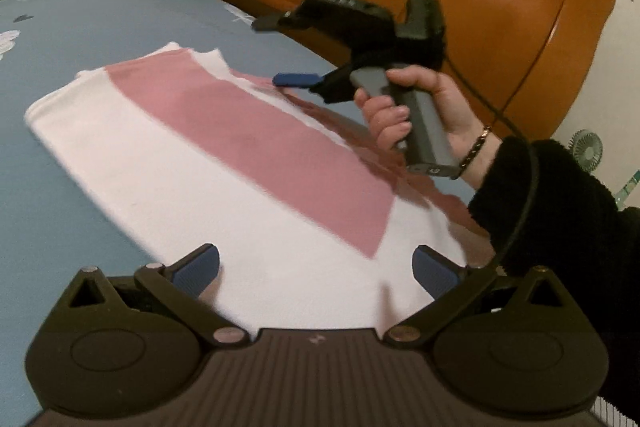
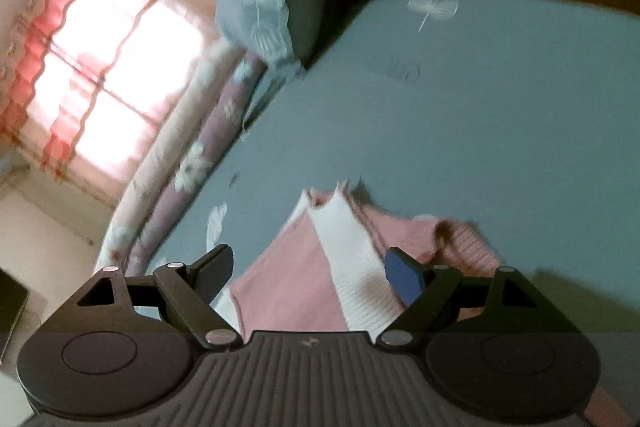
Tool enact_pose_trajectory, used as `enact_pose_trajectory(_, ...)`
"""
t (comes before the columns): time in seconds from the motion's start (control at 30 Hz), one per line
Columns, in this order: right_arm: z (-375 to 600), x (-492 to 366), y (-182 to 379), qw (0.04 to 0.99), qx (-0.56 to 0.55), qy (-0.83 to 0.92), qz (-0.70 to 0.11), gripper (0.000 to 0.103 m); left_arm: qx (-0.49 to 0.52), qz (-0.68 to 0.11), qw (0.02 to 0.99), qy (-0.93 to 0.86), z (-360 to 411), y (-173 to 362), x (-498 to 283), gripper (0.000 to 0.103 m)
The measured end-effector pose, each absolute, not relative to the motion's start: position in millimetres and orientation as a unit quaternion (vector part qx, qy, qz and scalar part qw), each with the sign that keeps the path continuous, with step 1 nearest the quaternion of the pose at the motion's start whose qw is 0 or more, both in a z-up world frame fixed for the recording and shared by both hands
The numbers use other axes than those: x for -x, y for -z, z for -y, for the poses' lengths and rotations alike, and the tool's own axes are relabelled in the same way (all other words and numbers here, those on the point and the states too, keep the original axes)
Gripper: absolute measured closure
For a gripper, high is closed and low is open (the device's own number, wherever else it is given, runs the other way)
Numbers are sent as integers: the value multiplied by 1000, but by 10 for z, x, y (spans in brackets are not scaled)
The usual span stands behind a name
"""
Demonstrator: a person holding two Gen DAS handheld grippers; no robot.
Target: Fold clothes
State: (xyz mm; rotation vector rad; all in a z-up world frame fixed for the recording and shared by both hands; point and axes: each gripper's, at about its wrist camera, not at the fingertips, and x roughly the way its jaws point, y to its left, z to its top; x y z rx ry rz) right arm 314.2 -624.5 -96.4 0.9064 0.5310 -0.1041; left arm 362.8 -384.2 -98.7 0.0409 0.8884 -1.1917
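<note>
Sweater, pink and white, lies flat on the bed, soft and limp by my guess (best pinched at an edge), and my left tool and right tool both gape wide above it, holding nothing.

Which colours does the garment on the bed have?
Pink and white blocks on the garment; clearest in the left wrist view.

Left claw spread wide, empty; right claw likewise, hand-held.
</note>
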Motion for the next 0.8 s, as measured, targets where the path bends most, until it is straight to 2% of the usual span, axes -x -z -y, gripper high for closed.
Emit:
enact_pose_trajectory(0.03, 6228, -3160, 990, 867, -414, 73, -267, 17, -17, -407, 737, 540, 3810, 990, -3642, 1)
enact_pose_trajectory(0.07, 6212, -3152, 999, 873, -392, 96, -275, 23, -16, -407, 738, 538, 3779, 990, -3648, 1)
enact_pose_trajectory(0.23, 6124, -2905, 852, 877, -397, 88, -255, 20, 2, -403, 734, 546, 3707, 973, -3643, 1)
enact_pose_trajectory(0.5, 5949, -2397, 395, 894, -371, 74, -241, 19, 18, -445, 695, 564, 3926, 1178, -3617, 1)
enact_pose_trajectory(0.57, 5909, -2205, 212, 902, -351, 82, -239, 14, 22, -448, 695, 562, 3912, 1115, -3585, 1)
enact_pose_trajectory(0.67, 5825, -1927, -39, 914, -320, 80, -237, 14, 31, -440, 693, 570, 3837, 920, -3479, 1)
enact_pose_trajectory(0.8, 5651, -1570, -331, 927, -284, 85, -228, 11, -12, -409, 715, 567, 3761, 587, -3213, 1)
